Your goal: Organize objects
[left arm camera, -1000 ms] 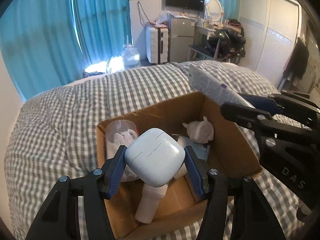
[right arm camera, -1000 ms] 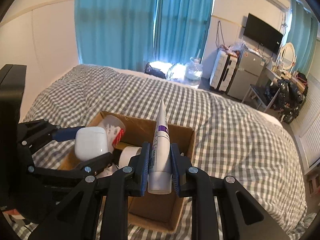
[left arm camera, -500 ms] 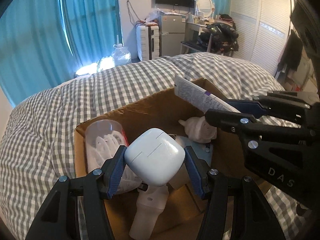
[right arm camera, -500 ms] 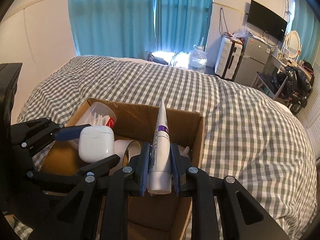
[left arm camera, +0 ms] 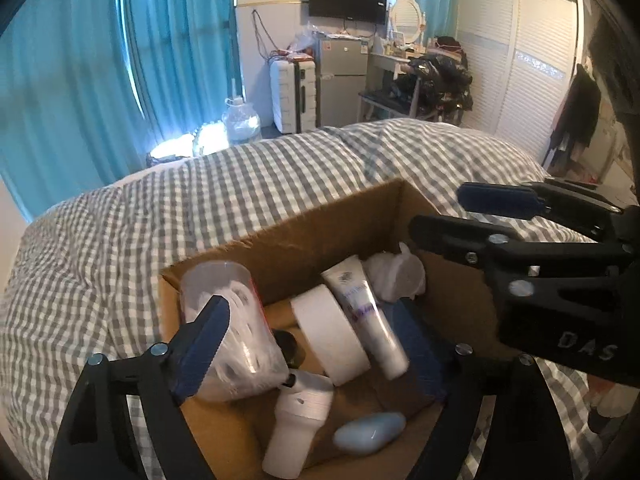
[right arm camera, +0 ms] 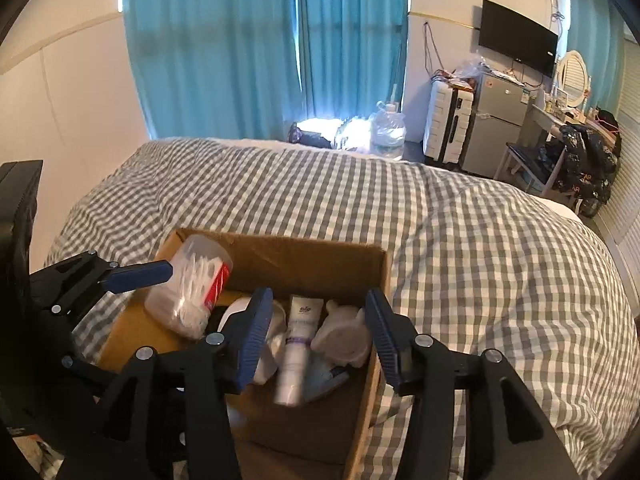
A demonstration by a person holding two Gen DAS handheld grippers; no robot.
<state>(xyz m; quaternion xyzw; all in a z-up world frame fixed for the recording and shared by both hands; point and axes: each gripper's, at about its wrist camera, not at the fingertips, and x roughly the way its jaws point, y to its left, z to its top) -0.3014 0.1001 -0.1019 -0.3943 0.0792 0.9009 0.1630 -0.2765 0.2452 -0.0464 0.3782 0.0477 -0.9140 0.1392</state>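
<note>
A brown cardboard box [left arm camera: 304, 232] [right arm camera: 304, 258] sits on the checked bed. Inside lie a white tube [left arm camera: 366, 316] [right arm camera: 296, 344], a white tape roll [left arm camera: 330, 338], a clear tub of cotton swabs [left arm camera: 236, 336] [right arm camera: 192, 292], a white bottle [left arm camera: 296, 428], a pale figurine [left arm camera: 394, 276] [right arm camera: 344, 336] and a blurred pale blue-white case [left arm camera: 368, 434]. My left gripper [left arm camera: 316, 340] is open and empty over the box. My right gripper [right arm camera: 316, 334] is open and empty over the box, and it also shows in the left wrist view [left arm camera: 460, 212].
The grey-checked duvet [right arm camera: 460, 248] surrounds the box. Beyond the bed stand blue curtains [right arm camera: 248, 40], a water jug [right arm camera: 386, 130], a white suitcase [right arm camera: 446, 120], a small fridge [right arm camera: 496, 124] and a cluttered desk chair [right arm camera: 576, 160].
Both grippers opened. The white earbud case dropped from the left gripper into the box, and the white tube dropped from the right gripper and lies in the box.
</note>
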